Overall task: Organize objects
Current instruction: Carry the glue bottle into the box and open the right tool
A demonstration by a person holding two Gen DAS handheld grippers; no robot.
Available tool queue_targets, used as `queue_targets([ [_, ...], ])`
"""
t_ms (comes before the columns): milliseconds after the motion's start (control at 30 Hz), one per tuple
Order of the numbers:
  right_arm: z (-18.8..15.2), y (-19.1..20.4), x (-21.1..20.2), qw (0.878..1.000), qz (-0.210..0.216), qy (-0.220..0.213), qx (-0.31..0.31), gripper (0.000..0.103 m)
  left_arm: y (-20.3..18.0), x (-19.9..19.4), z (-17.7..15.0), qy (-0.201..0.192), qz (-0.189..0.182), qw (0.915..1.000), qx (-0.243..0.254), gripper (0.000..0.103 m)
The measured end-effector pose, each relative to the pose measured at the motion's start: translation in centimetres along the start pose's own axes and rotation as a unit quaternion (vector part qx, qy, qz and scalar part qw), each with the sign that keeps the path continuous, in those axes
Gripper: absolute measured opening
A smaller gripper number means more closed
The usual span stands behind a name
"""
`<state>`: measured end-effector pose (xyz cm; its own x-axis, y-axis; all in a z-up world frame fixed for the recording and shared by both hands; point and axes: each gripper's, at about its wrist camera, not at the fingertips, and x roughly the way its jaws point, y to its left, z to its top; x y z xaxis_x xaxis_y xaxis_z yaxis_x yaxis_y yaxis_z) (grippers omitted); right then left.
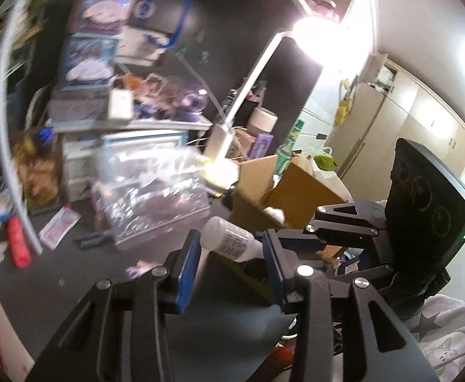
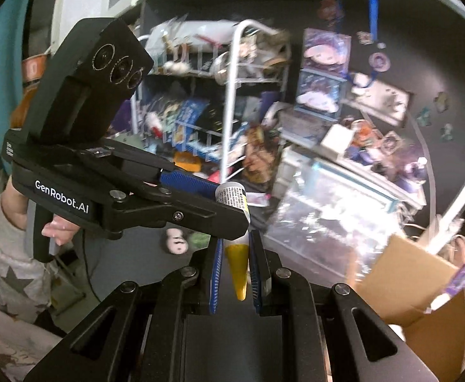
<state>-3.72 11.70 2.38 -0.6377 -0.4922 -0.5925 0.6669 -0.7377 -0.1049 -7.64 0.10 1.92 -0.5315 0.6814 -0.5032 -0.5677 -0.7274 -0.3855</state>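
**Both grippers on one small bottle, above the cluttered desk**

I have the white bottle (image 1: 231, 238) held between the two tools. In my left wrist view it lies tilted across the gap of the left gripper (image 1: 229, 264), its rounded base up and to the left, its printed label facing me. The blue pads (image 1: 188, 273) stand on either side of the body; the bottle's narrow end meets the right pad, but I cannot tell whether the left pad presses on it. The jaws are fairly narrow, not wide apart.

From my right wrist view the picture is clearer at the other end. The right gripper (image 2: 236, 273) is nearly shut, its two blue pads clamped on the yellow cone-shaped cap (image 2: 238, 270), which points back toward my camera. The labelled bottle body rises beyond the cap and runs behind the left tool's finger (image 2: 200, 213), which crosses the frame from the left. A hand (image 2: 57, 227) in a star-printed sleeve (image 2: 6, 264) holds that tool's grip.

Below and beyond lies the dark desk (image 1: 232, 318). A crinkled clear plastic bag (image 1: 149, 197) sits ahead, an open cardboard box (image 1: 296, 197) to its right, and a lit white desk lamp (image 1: 315, 31) glares above. A red cylinder (image 1: 17, 245) lies at far left. The shelves behind are blurred.
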Motion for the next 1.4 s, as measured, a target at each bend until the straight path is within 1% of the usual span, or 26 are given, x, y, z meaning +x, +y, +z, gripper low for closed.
queue_targets([
  [200,-0.4,-4.0,-2.7,0.999,-0.034,0.0,0.025,0.011,-3.2,3.8,3.8,0.032,-0.022,0.9989,0.027,0.037],
  [367,-1.8,-7.8,-4.4,0.997,-0.05,0.014,0.062,0.011,-5.9,8.4,6.0,0.075,-0.037,0.9956,0.043,0.037],
  [467,-3.0,-10.1,-5.1,0.994,-0.054,0.03,0.09,0.011,-7.1,11.4,7.0,0.109,-0.043,0.9921,0.045,0.037],
  [600,-4.7,-12.6,-4.8,0.989,-0.057,0.073,0.116,0.011,-8.3,14.9,7.0,0.153,-0.038,0.9862,0.052,0.037],
  [700,-5.5,-13.5,-4.2,0.986,-0.062,0.1,0.12,0.011,-8.8,17.1,6.8,0.181,-0.03,0.9815,0.055,0.037],
  [767,-6.0,-13.9,-4.0,0.984,-0.068,0.112,0.119,0.011,-9.1,17.9,6.6,0.191,-0.025,0.9795,0.058,0.037],
  [833,-6.4,-14.0,-3.9,0.983,-0.071,0.121,0.119,0.012,-9.2,18.5,6.5,0.198,-0.013,0.9781,0.062,0.041],
  [867,-6.5,-14.0,-3.9,0.982,-0.073,0.127,0.119,0.013,-9.2,18.7,6.5,0.201,-0.004,0.9773,0.066,0.049],
  [900,-6.5,-13.9,-3.9,0.981,-0.077,0.132,0.117,0.02,-9.2,18.8,6.4,0.202,0.002,0.9769,0.069,0.057],
  [933,-6.6,-13.9,-3.9,0.981,-0.084,0.136,0.112,0.026,-9.3,18.7,6.4,0.203,0.007,0.9767,0.071,0.06],
  [967,-6.6,-13.9,-3.8,0.981,-0.085,0.136,0.11,0.027,-9.3,18.6,6.3,0.202,0.008,0.9765,0.074,0.062],
  [1033,-6.7,-14.1,-3.9,0.98,-0.087,0.136,0.112,0.028,-9.4,18.4,6.3,0.201,0.011,0.9763,0.079,0.063],
  [1100,-6.6,-14.1,-4.0,0.981,-0.088,0.135,0.112,0.028,-9.4,18.0,6.4,0.196,0.015,0.9771,0.082,0.067],
  [1167,-6.5,-14.0,-4.1,0.981,-0.092,0.134,0.111,0.028,-9.4,17.2,6.5,0.188,0.019,0.9782,0.087,0.069],
  [1267,-6.1,-13.6,-4.1,0.981,-0.091,0.131,0.11,0.028,-9.4,15.4,6.7,0.17,0.026,0.9803,0.097,0.071],
  [1400,-4.9,-12.2,-4.3,0.985,-0.083,0.107,0.106,0.028,-8.8,12.3,6.6,0.143,0.035,0.9839,0.102,0.077],
])
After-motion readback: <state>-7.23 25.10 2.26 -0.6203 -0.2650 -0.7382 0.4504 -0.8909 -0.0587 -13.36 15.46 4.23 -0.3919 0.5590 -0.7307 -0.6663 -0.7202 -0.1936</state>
